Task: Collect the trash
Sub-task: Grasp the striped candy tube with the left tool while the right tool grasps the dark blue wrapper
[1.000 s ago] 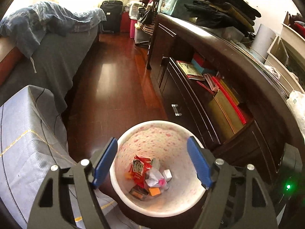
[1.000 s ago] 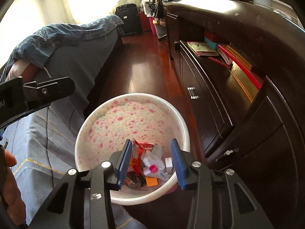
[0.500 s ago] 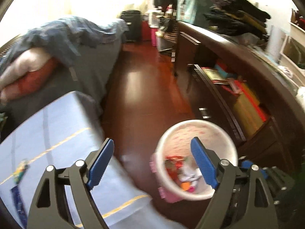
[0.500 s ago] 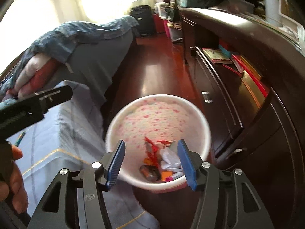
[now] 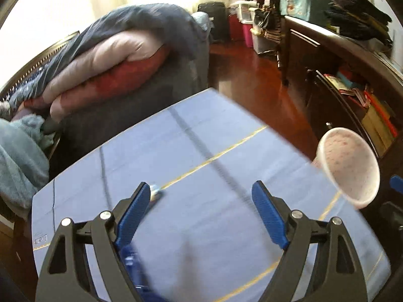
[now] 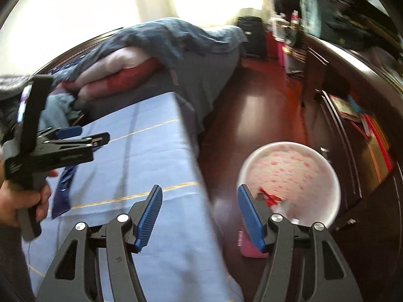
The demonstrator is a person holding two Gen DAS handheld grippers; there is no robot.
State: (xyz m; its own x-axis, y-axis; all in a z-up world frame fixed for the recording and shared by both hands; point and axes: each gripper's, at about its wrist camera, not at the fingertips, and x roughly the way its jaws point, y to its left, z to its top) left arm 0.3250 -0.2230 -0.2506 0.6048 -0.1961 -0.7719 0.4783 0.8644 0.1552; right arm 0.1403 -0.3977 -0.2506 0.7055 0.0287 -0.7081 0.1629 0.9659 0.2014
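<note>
Beside the bin (image 6: 289,173), a blue-covered table (image 6: 141,166) holds wrappers (image 6: 61,188).

no readable text, lettering on the left tongs (image 6: 94,139) too blurred

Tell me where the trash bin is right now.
The trash bin stands on the dark wood floor, between the blue-covered table and the dark cabinet; in the left wrist view it sits at the right edge.

Bin (image 6: 289,166) on floor (image 6: 252,105) — right of table (image 6: 151,156).
</note>
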